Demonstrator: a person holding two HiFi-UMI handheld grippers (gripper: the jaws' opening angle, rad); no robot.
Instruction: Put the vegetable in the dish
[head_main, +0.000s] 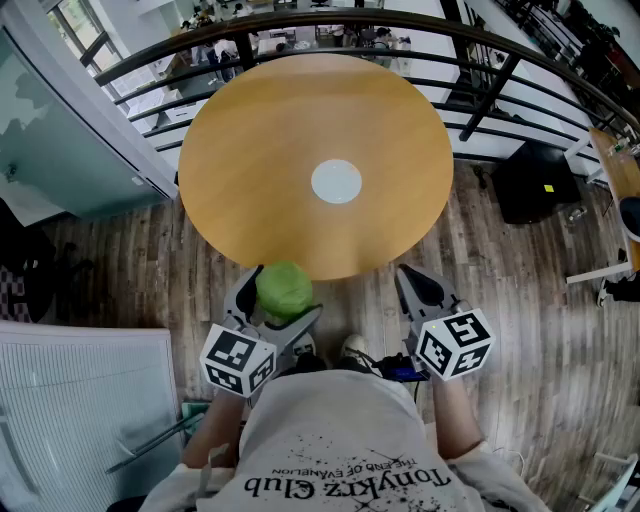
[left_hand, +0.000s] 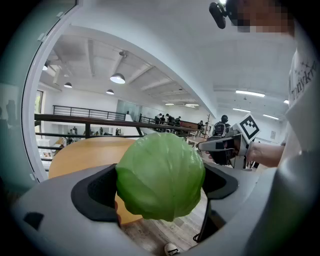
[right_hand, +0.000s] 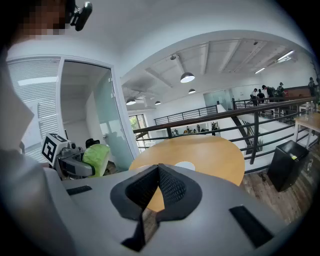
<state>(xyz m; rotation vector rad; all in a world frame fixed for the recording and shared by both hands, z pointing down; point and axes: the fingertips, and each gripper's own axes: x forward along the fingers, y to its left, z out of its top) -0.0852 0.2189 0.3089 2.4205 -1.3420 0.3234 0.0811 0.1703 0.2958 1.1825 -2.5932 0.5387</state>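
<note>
A round green cabbage (head_main: 283, 289) sits between the jaws of my left gripper (head_main: 274, 296), which is shut on it just short of the round wooden table's (head_main: 260, 170) near edge. In the left gripper view the cabbage (left_hand: 161, 175) fills the gap between the dark pads. A small white dish (head_main: 336, 181) lies at the table's middle, also seen as a pale disc, the dish (right_hand: 186, 165), in the right gripper view. My right gripper (head_main: 424, 288) hangs beside the left one, over the floor, its jaws closed together with nothing between them.
A black railing (head_main: 480, 70) curves round the table's far side. A black bin (head_main: 535, 182) stands at the right, a white slatted cabinet (head_main: 80, 410) at the lower left. The person's shoe (head_main: 355, 350) rests on the plank floor below the table's edge.
</note>
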